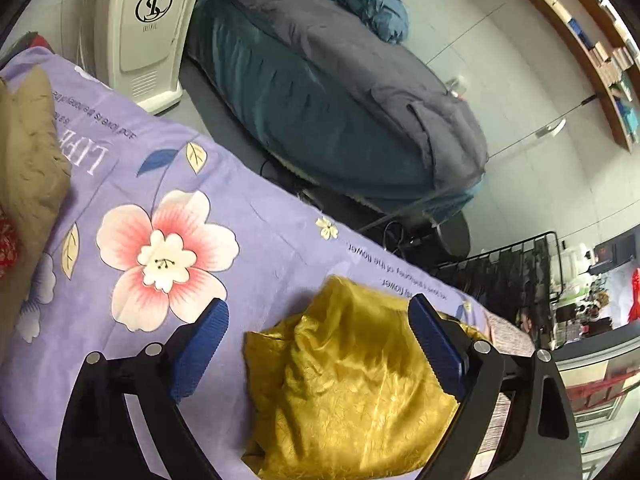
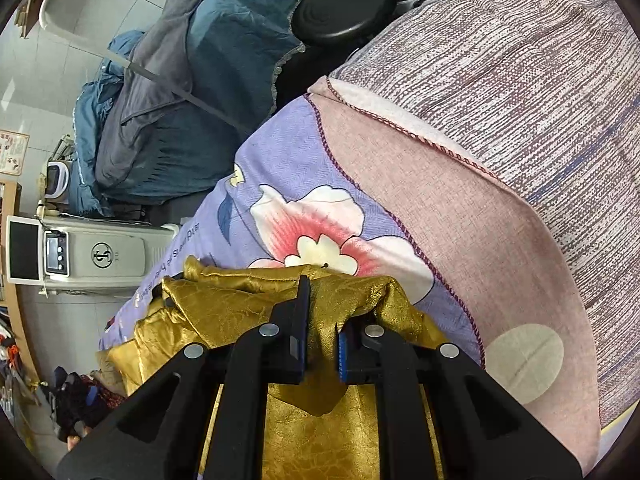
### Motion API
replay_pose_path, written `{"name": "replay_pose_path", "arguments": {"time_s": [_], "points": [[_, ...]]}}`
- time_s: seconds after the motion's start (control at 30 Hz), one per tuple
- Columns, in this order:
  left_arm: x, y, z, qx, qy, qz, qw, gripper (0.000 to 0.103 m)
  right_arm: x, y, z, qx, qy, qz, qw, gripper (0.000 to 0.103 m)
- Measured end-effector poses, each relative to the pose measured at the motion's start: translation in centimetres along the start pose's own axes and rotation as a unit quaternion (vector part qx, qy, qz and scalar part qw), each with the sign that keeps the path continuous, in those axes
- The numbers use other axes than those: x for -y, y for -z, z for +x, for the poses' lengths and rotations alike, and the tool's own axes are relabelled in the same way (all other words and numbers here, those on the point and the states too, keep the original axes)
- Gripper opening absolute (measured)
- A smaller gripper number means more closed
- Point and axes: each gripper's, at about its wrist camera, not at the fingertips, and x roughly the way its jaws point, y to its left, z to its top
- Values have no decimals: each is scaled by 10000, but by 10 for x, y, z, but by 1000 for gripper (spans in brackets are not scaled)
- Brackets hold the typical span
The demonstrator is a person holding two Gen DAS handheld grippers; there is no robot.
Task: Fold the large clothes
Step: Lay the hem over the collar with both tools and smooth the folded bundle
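In the left wrist view, your left gripper [image 1: 318,344] is spread wide and grasps nothing. Between its two blue pads lies the golden garment [image 1: 348,380], bunched in a heap on the purple flowered sheet [image 1: 168,240] of the bed. The right pad touches the edge of the cloth; the left pad stands apart from it, over the sheet. A tan cushion [image 1: 30,160] lies at the far left on the same sheet. Beside the bed stands a cream machine [image 1: 144,28], and behind it a couch under a grey and teal cover [image 1: 320,96]. No container with contents is visible here.

In the right wrist view, your right gripper [image 2: 322,334] is clenched on a fold of the golden garment [image 2: 240,304], which passes between the two fingers and hangs below them. The rest of the garment lies crumpled on the flowered sheet [image 2: 280,168], next to a pink blanket [image 2: 460,216] and a striped quilt [image 2: 540,72].
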Motion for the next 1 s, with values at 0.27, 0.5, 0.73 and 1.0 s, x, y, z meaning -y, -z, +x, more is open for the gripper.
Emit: {"name": "replay_pose_path", "arguments": {"time_s": [0.27,0.5,0.73,1.0], "points": [[80,93,4,-141,-903,2228,9706,89,11,3,-15,233,-487,730,9959,35],[140,214,48,-327,-1110,3565,9271,89,-2,24,-79,1202,-374,515,9907,69],[160,240,86,-324,-1519,3832,9105,89,-88,137,-83,1254,696,-2106,9670,69],[159,219,117,-524,-1764,3693,9109,90,-111,249,-9,1052,1885,-3065,9271,69]]}}
